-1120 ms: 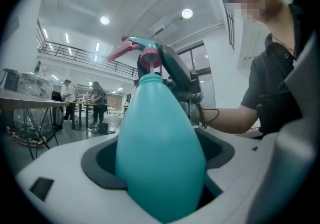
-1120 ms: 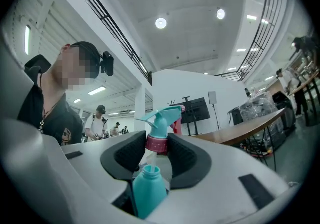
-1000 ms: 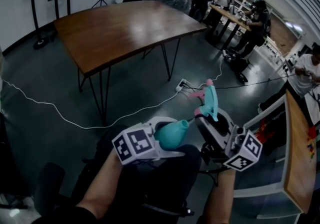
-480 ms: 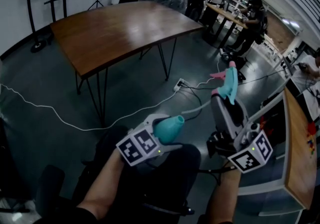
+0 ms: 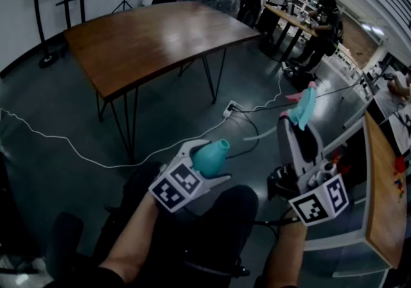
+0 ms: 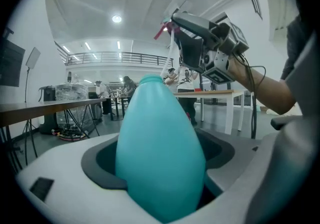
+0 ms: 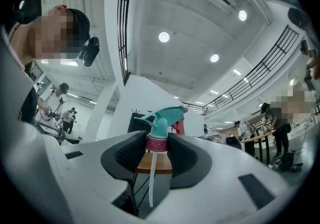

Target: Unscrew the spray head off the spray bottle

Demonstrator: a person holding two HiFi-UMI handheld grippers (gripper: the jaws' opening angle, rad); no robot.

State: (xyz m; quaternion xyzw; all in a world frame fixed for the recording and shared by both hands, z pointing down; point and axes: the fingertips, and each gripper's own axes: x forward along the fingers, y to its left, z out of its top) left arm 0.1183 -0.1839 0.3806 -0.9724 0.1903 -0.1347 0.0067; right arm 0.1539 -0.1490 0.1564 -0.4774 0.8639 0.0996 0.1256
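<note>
My left gripper (image 5: 207,163) is shut on the teal bottle (image 5: 209,156), whose open neck points up and to the right. In the left gripper view the bottle (image 6: 160,148) fills the space between the jaws. My right gripper (image 5: 297,129) stands higher and to the right, shut on the pink collar of the teal spray head (image 5: 302,108). The head is off the bottle. Its white dip tube (image 5: 260,135) trails left, ending just short of the neck. In the right gripper view the spray head (image 7: 162,118) sits upright between the pads, with the dip tube (image 7: 151,178) hanging below.
A wooden table (image 5: 154,36) on thin metal legs stands ahead. A white cable (image 5: 83,152) and a power strip (image 5: 232,110) lie on the dark floor. People work at benches (image 5: 302,20) at the back right. A desk edge (image 5: 384,197) runs along the right.
My right gripper has risen and swung right with the spray head, drawing the dip tube away from the bottle. My left gripper has tipped the bottle's neck upward.
</note>
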